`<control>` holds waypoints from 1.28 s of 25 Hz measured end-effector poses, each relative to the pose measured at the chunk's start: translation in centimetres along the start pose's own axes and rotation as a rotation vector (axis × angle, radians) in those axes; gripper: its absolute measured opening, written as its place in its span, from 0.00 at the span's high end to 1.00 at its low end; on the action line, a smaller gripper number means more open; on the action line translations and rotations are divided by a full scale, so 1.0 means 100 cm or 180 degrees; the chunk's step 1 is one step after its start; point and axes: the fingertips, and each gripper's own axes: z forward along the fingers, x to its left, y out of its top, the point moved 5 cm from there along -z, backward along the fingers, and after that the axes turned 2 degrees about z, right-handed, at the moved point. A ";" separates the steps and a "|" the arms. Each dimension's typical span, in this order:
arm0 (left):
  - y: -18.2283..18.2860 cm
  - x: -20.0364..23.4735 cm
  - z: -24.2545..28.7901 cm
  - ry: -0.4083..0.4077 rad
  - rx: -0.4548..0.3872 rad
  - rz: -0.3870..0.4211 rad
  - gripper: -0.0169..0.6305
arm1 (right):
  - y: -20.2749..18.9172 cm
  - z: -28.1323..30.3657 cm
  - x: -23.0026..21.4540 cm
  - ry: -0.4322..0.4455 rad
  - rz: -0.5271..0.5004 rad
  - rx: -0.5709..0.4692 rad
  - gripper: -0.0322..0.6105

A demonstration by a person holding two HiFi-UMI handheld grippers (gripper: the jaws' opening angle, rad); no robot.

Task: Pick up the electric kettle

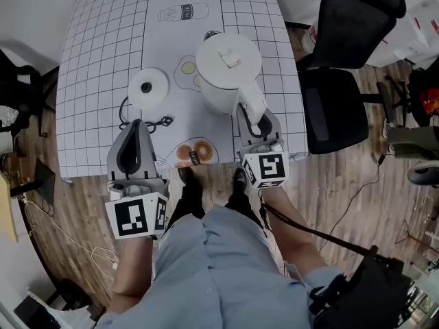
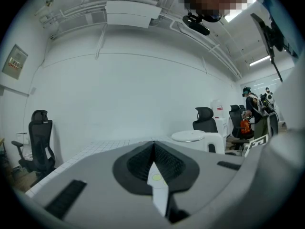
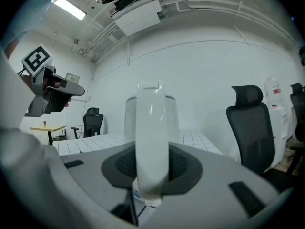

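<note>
- Clamping the curved white handle [image 3: 151, 142] between its pads, the right hand-held gripper [image 1: 252, 118] grips the white plastic electric kettle [image 1: 226, 70] at the part made for carrying, which suits a lift.
- The kettle sits toward the bench's right edge with its handle turned to the near edge, so the gripper reaches it straight on. I cannot tell whether its bottom has left the bench.
- The left hand-held gripper [image 1: 136, 130] hangs over the near edge with its jaws pressed together on nothing. It looks kept out of the way, since one grip seems enough.
- A round white power base [image 1: 149, 86] with a black cord [image 1: 147, 122] lies apart from the kettle, toward the bench's left edge, so the kettle is already off it.
- The bench [image 1: 96, 67] wears a white cover with a grey grid and printed pictures: doughnuts [image 1: 193, 152] at the near edge, a fried egg [image 1: 186, 67] beside the kettle.
- A black office chair [image 1: 343, 60] stands off the right edge on a wood-plank floor [image 1: 343, 184]; the walls are plain white.
</note>
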 end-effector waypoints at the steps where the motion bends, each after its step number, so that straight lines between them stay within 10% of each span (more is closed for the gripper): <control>1: 0.001 -0.001 -0.001 0.0006 -0.0007 -0.0002 0.97 | -0.003 -0.002 -0.001 0.0010 -0.0017 0.0028 0.80; 11: 0.014 -0.016 -0.016 0.0018 -0.0150 0.0022 0.97 | -0.014 -0.007 -0.003 0.0057 -0.0181 0.0224 0.79; 18: 0.023 -0.026 -0.021 0.0038 -0.0303 -0.0004 0.97 | 0.002 -0.028 -0.010 -0.0167 -0.0025 0.0309 0.59; 32: 0.058 -0.046 -0.006 -0.0060 -0.0688 -0.0015 0.97 | 0.126 -0.040 0.012 0.0203 -0.0190 -0.0247 0.61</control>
